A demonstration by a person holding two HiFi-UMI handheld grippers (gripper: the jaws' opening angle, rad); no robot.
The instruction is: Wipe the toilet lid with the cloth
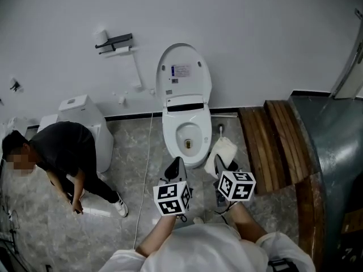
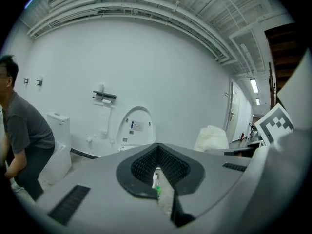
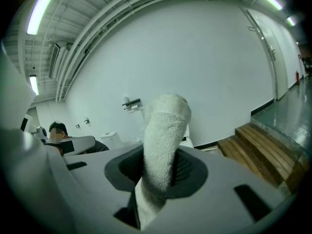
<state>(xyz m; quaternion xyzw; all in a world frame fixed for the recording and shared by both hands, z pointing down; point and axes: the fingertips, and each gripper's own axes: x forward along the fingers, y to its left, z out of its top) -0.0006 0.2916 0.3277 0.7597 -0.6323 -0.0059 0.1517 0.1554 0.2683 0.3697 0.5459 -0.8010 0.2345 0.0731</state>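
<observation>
- I'm facing a white wall (image 1: 255,38) over a grey marbled floor (image 1: 133,157), wooden slats (image 1: 266,146) lying to my right.
- The toilet lid (image 1: 183,75) is standing raised against the wall; its label (image 1: 181,71) is too small to read.
- My right gripper (image 3: 161,179) is pinching the cloth (image 3: 163,130), just beside the bowl (image 1: 187,137).
- My left gripper (image 2: 157,177) is pressing shut on nothing.
</observation>
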